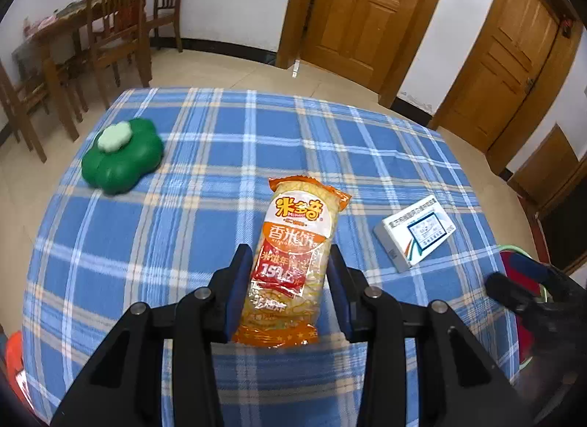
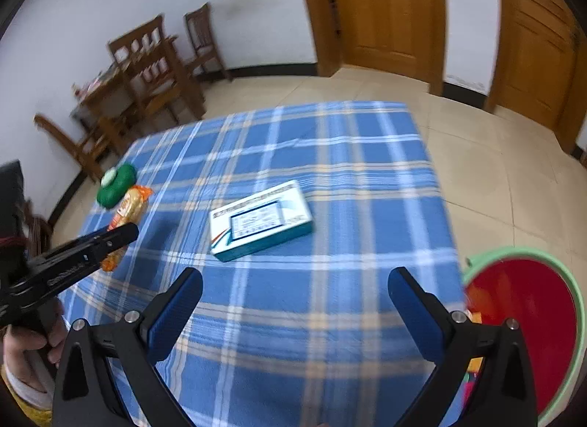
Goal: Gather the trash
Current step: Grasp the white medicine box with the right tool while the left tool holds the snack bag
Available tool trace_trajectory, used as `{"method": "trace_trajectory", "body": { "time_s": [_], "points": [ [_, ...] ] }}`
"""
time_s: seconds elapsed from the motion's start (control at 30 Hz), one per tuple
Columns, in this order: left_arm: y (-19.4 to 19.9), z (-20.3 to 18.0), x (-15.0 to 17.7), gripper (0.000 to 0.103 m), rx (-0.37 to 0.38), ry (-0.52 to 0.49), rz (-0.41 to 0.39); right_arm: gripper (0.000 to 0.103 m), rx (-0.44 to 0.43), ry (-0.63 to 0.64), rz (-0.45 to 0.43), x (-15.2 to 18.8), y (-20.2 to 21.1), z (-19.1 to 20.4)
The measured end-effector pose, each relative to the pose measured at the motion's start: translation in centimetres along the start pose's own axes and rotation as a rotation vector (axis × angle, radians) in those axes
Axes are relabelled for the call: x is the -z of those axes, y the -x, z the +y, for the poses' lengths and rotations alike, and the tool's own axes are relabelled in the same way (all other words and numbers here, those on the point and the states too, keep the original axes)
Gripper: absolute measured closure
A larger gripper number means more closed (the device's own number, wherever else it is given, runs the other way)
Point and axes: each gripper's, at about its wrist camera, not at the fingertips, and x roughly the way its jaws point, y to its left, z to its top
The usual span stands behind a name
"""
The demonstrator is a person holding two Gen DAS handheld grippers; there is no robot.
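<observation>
An orange and yellow snack packet (image 1: 297,243) stands lengthwise between the blue pads of my left gripper (image 1: 289,254), which is shut on its lower half. In the right wrist view the same packet (image 2: 128,206) hangs just above the cloth at the left, casting a shadow beside it. A white and teal carton (image 2: 260,221) lies flat near the middle of the table, ahead of my right gripper (image 2: 295,274). That gripper is open wide over bare cloth with nothing between its fingers. A red bin with a green rim (image 2: 524,317) stands off the table's right edge.
The table wears a blue plaid cloth (image 2: 330,335). A green flower-shaped container (image 1: 123,155) sits at its far left corner. Wooden chairs (image 1: 117,23) and a second table stand by the far wall, and two wooden doors (image 1: 359,12) lie beyond. A hand (image 2: 25,350) grips the left tool.
</observation>
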Motion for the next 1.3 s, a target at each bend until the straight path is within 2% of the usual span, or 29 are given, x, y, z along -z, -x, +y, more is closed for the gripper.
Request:
{"method": "trace_trajectory", "body": {
  "time_s": [0.2,0.33,0.53,0.73,0.83,0.93,1.1,1.3],
  "points": [
    [-0.3,1.2,0.7,0.062,0.004,0.053,0.008,0.0,-0.005,0.09,0.053,-0.9,-3.9,2.1],
    [-0.5,1.8,1.0,0.062,0.001,0.068,0.012,0.0,0.011,0.114,0.028,-1.4,-5.3,2.7],
    [-0.9,2.3,1.2,0.062,0.003,0.084,0.02,0.0,0.025,0.183,0.062,-1.8,-7.3,4.0],
    [-0.9,2.1,1.3,0.062,0.006,0.077,0.02,0.0,0.056,0.194,0.073,-2.0,-8.6,3.8],
    [-0.9,2.0,1.3,0.062,0.007,0.075,0.02,0.0,0.066,0.201,0.073,-2.0,-8.6,3.9],
    [-0.9,1.8,1.4,0.062,0.008,0.073,0.022,0.011,0.074,0.201,0.059,-1.8,-8.1,3.9],
    [-0.8,1.1,1.5,0.062,0.015,0.059,0.02,0.011,0.058,0.151,0.047,-1.3,-6.9,3.1],
    [-0.2,-0.2,1.7,0.062,0.037,0.03,0.011,0.011,0.034,0.1,-0.015,-0.5,-3.5,2.0]
  ]
}}
